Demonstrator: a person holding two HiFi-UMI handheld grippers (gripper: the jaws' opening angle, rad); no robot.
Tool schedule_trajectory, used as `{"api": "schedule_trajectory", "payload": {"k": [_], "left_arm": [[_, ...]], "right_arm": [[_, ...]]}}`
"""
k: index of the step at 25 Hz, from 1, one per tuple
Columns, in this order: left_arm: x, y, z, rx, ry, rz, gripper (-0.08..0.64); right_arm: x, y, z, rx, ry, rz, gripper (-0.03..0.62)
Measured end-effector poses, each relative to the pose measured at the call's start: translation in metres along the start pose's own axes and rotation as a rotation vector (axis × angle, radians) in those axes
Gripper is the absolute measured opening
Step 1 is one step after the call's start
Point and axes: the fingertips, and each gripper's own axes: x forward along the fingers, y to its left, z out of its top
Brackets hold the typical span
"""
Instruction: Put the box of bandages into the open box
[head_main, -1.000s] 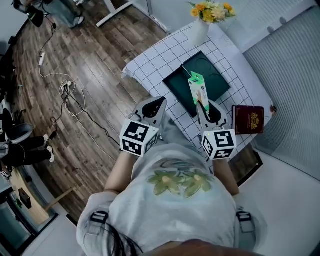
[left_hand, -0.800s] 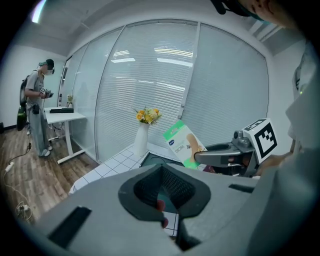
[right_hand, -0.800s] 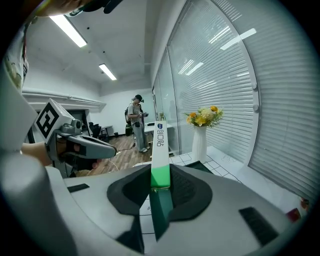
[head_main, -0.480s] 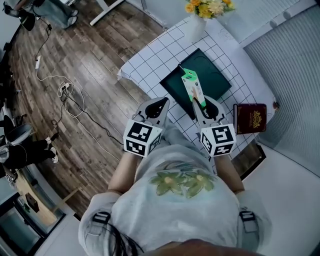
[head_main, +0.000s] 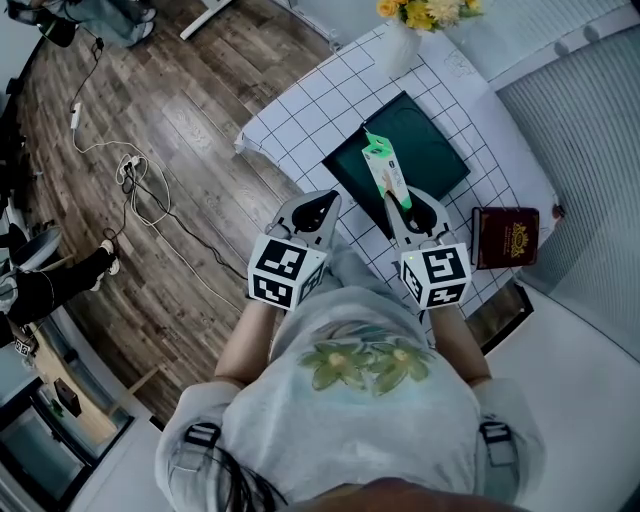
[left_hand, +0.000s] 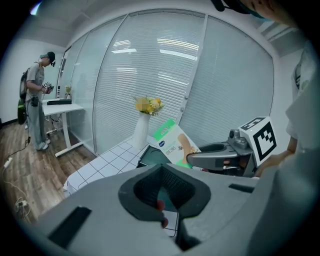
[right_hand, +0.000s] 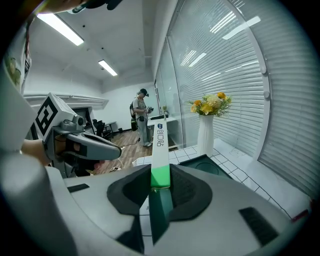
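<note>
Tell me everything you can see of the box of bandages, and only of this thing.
The box of bandages is a thin, flat carton, cardboard by its look. It is white with green at both ends, and has a blue oval mark and a skin-toned picture on its face. The right gripper is shut on its lower green end and holds it up, leaning, in the air over the dark green open box. Nothing else touches it.

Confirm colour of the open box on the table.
The open box is dark green; the head view shows it best.
</note>
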Motion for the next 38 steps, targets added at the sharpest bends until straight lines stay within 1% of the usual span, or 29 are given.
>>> {"api": "schedule_trajectory", "payload": {"k": [8, 15, 22, 38], "left_arm": [[0.011, 0.004, -0.005, -0.003, 0.020, -0.001, -0.004], [0.018, 0.004, -0.008, -0.015, 0.031, -0.005, -0.004], [0.024, 0.003, -0.018, -0.031, 0.055, -0.012, -0.004], [0.037, -0.005, -0.035, -0.052, 0.113, -0.050, -0.004]], "right_arm": [[0.008, -0.005, -0.008, 0.006, 0.011, -0.004, 0.086], [0.016, -0.012, -0.021, 0.008, 0.042, -0.017, 0.086], [0.018, -0.013, -0.033, 0.005, 0.072, -0.011, 0.086], [0.030, -0.015, -0.043, 0.002, 0.106, 0.007, 0.086]]}}
